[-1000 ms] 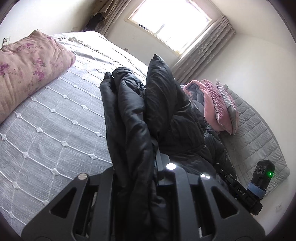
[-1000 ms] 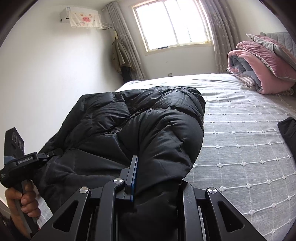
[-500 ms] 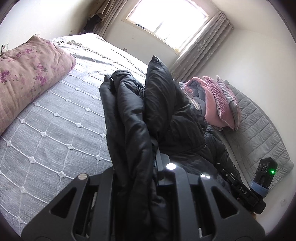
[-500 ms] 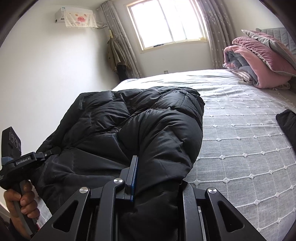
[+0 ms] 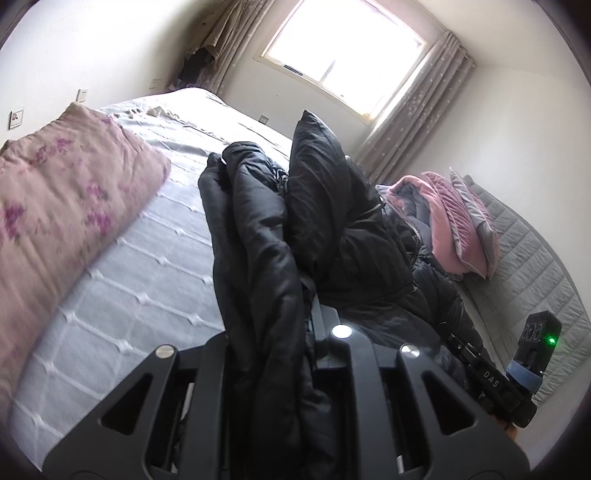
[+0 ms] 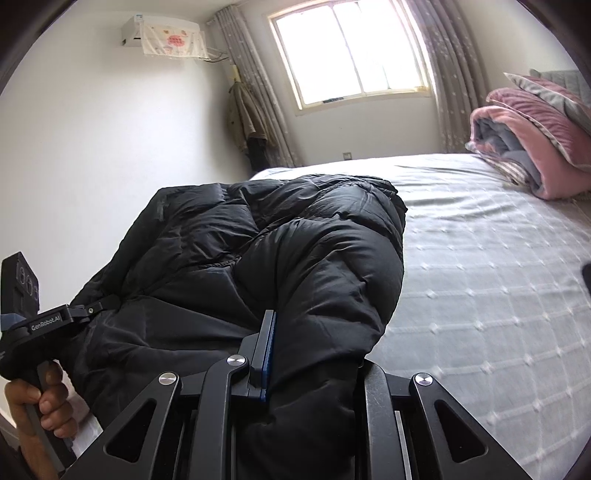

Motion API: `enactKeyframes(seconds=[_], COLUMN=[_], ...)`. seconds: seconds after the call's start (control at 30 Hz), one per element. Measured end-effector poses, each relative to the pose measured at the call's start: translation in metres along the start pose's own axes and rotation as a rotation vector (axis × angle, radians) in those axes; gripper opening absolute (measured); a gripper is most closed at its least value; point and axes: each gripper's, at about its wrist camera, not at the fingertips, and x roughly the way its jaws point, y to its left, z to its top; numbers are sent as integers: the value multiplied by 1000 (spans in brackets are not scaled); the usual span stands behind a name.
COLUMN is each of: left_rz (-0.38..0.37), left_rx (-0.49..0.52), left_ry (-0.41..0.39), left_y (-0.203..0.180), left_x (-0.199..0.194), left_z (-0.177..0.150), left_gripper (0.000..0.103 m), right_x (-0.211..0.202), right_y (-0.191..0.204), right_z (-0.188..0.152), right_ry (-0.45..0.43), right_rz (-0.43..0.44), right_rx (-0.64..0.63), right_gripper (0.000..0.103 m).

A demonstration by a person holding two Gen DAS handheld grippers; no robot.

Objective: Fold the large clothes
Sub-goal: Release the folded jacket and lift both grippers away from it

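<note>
The bed (image 5: pixel 147 266) fills most of what I see, covered in a grey quilted spread stitched in a diamond grid. At its far end a window (image 6: pixel 351 48) glows bright, grey curtains (image 6: pixel 443 74) hanging at its sides, with an air conditioner (image 6: pixel 162 33) high on the white wall and some clothes hanging in the corner.

The black puffer coat (image 6: pixel 266 258) is the big thing in front of me. It is bunched and raised off the spread between my two grippers, its padded bulk sagging in thick folds toward the bed's near edge. In the left wrist view it stands up in tall ridges, one flap pointing toward the window.

A floral pink pillow (image 5: pixel 55 221) lies on the bed to the left of the coat in that view. On the other side a folded pink blanket (image 6: pixel 532 147) is stacked with a grey cushion against the grey padded headboard (image 5: pixel 532 266).

My left gripper (image 5: pixel 269 354) is clamped on a thick gather of the coat, fabric spilling down between the fingers. My right gripper (image 6: pixel 314 354) is likewise closed on a fat roll of the coat, its blue pad pressed into the cloth. My left hand (image 6: pixel 40 406) wraps the left gripper's handle.
</note>
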Motion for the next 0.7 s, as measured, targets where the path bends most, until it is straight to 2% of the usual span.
enactKeyframes(seconds=[0.1,0.2,0.4,0.47,0.5,0.53,0.6,0.63,0.67,0.7], left_rz=[-11,-58,-142,-131,-110,-91,-47,-42,-67,-74], left_rx=[-8,5,-1,-33,-45,-54,-87,-114,-166,-197], left_ry=[20,47,78,104,130,165,303,353,364,348], left_y=[1,-20,-79,-88,-90,-90,-82,-76,-66,-60], left_x=[17,42,122,157,174,188,226,237,242,239], left_z=[9,13,32,25,18,8,-22,-32,-41,-42], left_gripper=[17,17,19,22,28,32,37,58,66,72], right_x=[13,13,17,29,37,54,86,103,109,103], right_y=[-6,-25,-110,-138,-151,-175,-213,-234,-248,-261], right_z=[10,22,70,79,78,72,49,32,17,5], right_ry=[-6,-19,-59,-61,-45,8,154,260,306,278], right_rz=[-14,-56,-139,-145,-140,-140,-194,-233,-235,-222], right_rx=[11,15,89,101,120,166,253,296,343,400], right_gripper=[19,19,19,19,20,24,36,49,64,68])
